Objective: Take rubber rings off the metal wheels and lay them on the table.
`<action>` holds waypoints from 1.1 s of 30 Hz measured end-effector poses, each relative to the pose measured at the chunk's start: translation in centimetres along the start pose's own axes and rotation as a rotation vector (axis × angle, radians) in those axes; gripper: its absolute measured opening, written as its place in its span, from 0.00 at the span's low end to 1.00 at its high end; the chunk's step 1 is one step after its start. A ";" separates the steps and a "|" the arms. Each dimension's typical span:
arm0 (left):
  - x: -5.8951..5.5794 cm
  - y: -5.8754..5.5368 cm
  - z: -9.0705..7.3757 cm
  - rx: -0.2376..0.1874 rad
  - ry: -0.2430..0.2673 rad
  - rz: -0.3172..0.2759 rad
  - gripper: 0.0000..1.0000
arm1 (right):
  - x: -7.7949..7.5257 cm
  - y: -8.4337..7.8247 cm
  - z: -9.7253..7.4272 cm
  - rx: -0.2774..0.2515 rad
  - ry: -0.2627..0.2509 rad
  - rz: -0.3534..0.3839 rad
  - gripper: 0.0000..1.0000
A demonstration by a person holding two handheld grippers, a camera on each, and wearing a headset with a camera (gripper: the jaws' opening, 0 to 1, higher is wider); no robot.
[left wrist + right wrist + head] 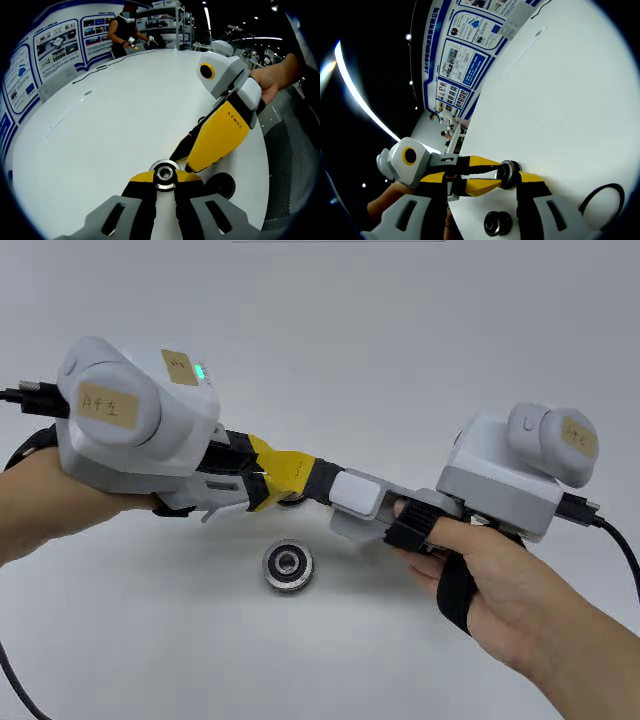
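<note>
A small metal wheel [291, 500] with a black rubber ring is held in the air between both grippers. My left gripper [165, 178] is shut on it, its yellow tips on either side of the hub [164, 174]. From the opposite side my right gripper [509, 181] is shut on the same wheel [509, 172], pinching its rim. In the head view the left gripper [272, 485] and right gripper [298, 480] meet tip to tip. A second wheel [288, 566] with its black ring on lies flat on the white table just below them.
The white table [330, 330] stretches bare all around. A black cable [602, 197] curves on the table near the left hand. At the far end of the table stands a person [122, 30], with poster boards behind.
</note>
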State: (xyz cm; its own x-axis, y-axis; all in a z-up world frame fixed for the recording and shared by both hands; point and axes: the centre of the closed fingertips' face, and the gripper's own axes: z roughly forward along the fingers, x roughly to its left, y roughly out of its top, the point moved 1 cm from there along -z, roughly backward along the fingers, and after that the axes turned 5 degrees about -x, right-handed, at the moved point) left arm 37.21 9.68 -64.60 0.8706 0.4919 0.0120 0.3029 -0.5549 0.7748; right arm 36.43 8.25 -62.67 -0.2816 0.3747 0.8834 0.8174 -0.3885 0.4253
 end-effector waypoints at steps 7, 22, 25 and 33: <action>0.0 0.0 0.0 0.001 0.001 0.000 0.12 | 0.0 -0.1 0.0 0.005 -0.001 0.005 0.55; 0.0 0.0 0.0 -0.004 0.001 0.002 0.12 | -1.7 0.2 -0.2 0.005 -0.052 0.030 0.33; 0.0 0.0 0.0 -0.006 0.001 -0.001 0.12 | -2.6 0.2 -0.2 0.005 -0.096 0.038 0.21; 0.0 0.0 0.0 -0.007 0.001 0.002 0.12 | -3.8 0.2 -0.3 0.014 -0.151 0.034 0.03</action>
State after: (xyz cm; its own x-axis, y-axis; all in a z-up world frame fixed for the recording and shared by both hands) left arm 37.20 9.70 -64.56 0.8709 0.4913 0.0143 0.2981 -0.5511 0.7794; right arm 37.51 6.55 -65.86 -0.1751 0.4845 0.8571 0.8325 -0.3920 0.3916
